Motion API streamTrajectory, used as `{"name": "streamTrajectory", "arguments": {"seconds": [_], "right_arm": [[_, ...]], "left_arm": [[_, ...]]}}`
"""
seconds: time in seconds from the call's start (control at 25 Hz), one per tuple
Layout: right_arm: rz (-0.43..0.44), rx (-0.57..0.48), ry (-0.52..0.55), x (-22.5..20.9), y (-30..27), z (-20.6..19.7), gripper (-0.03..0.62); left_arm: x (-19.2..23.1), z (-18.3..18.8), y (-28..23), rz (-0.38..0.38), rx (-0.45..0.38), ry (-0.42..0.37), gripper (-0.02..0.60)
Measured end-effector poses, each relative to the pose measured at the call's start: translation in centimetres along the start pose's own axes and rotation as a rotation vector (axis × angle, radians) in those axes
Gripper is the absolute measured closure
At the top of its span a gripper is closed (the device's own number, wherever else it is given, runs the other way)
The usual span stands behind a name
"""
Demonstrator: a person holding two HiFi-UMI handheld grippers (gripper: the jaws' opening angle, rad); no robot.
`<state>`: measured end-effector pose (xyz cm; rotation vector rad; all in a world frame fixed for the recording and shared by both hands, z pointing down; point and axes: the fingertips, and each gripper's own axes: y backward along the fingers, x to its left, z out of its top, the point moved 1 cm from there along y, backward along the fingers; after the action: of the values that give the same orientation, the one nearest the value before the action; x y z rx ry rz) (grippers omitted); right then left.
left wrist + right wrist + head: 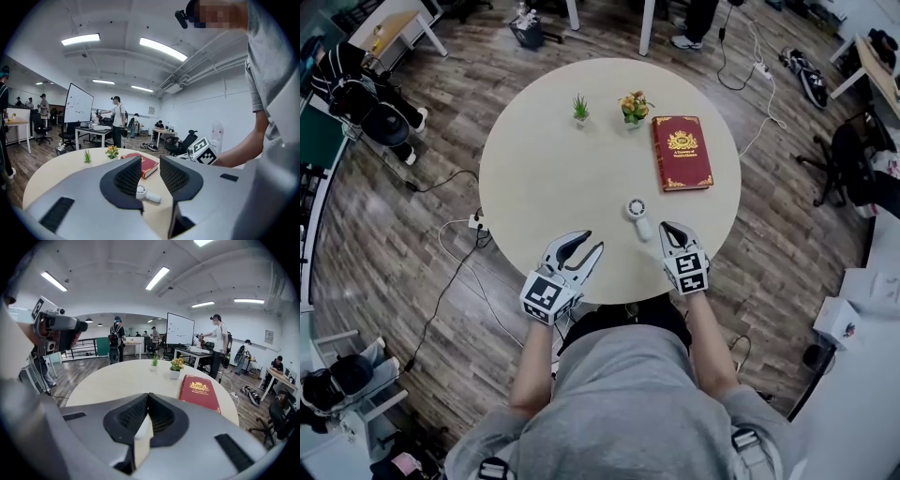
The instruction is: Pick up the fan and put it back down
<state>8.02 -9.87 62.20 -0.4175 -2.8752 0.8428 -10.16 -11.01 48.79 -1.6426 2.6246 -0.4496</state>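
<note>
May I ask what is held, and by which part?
Nothing: the fan lies on the table; left hand-held gripper open, right hand-held gripper shut empty.

**Round Table, Red Book, Two Small Plants**

In the head view a pale round table (534, 178) fills the middle of the frame, standing on a wood-plank floor (412, 309). A red book (682, 152) with gold ornament lies flat, right of centre. Left of it, at upper middle, stand a pot of yellow flowers (633, 107) and a spiky green plant (580, 109). A white power strip (475, 222) lies on the floor by the table's left edge. A black office chair (839, 164) sits at the right edge.
</note>
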Motion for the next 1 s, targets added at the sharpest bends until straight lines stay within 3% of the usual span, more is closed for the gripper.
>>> {"name": "streamTrajectory", "arguments": {"seconds": [0.32,1.0], "right_arm": [[-0.021,-0.085,-0.034,0.1,2.9,2.0,0.588],[0.018,-0.118,-0.005,1.0,3.5,3.3,0.589]], "left_arm": [[-0.8,0.3,1.7,-0.014,-0.009,0.006,0.556],[-0.1,0.3,3.6,0.029,-0.002,-0.008,0.563]]}}
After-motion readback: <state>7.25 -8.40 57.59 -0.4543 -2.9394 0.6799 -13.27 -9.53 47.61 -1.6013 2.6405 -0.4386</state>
